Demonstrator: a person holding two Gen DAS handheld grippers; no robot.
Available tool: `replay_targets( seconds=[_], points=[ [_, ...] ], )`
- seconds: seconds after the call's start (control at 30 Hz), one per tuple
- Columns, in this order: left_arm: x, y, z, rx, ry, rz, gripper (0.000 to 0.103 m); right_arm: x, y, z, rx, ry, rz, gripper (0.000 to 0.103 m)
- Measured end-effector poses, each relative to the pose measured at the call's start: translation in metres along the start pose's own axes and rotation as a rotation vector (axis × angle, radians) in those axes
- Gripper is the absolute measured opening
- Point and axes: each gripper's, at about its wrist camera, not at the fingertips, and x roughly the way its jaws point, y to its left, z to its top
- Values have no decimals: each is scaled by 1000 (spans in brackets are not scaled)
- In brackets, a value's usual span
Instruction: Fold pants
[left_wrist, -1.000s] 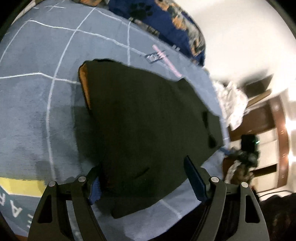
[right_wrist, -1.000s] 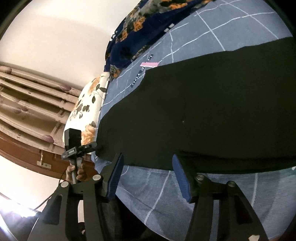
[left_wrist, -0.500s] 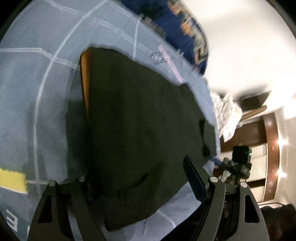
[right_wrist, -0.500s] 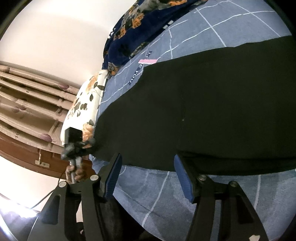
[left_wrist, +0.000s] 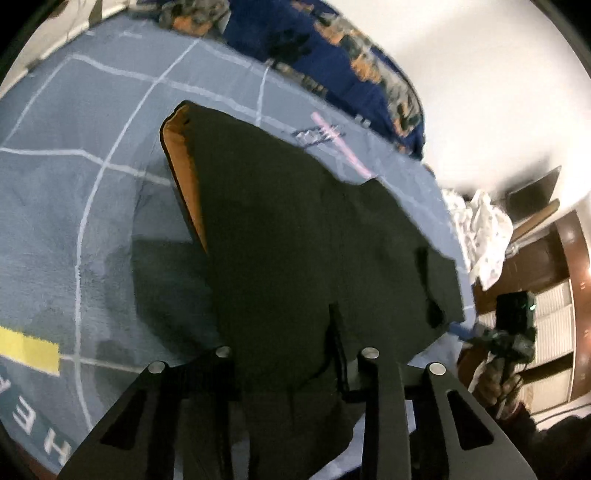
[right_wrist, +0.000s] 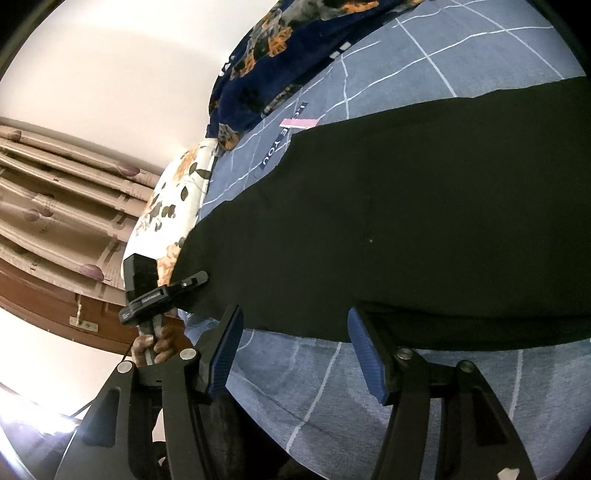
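Pinching the soft, limp pants (left_wrist: 295, 240) between its jaws, the left gripper (left_wrist: 295, 354) holds a corner; the right gripper (right_wrist: 295, 354) gapes wide, hem just ahead.

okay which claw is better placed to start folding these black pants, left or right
Left. The left claw has closed on the near edge of the pants. The right claw is open, its tips short of the cloth.

You can read "YOU" in white capitals on a dark strip of the grey-blue grid-lined bedspread (right_wrist: 275, 142), beside its pink stripe (right_wrist: 300, 122). Near the yellow block (left_wrist: 27, 349), large white letters "H E" show sideways.
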Motion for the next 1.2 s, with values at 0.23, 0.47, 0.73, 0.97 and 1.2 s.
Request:
replay_targets(
  seconds=[0.23,0.47,0.73,0.97,1.2],
  points=[
    [-13,-78,4,104,-72,-49,30,-4,4,2,-2,-18,31,57],
    [-5,-137,9,207,-92,-69,30,-15,7,17,32,-62,133,59],
    [13,-177,7,262,-88,-82,30,-9,10,36,127,-50,322,62],
    [27,-203,5,284,-77,-112,30,-7,20,50,184,-53,465,66],
    [44,-224,8,302,-66,-132,30,-12,15,58,224,-71,519,70]
  ],
)
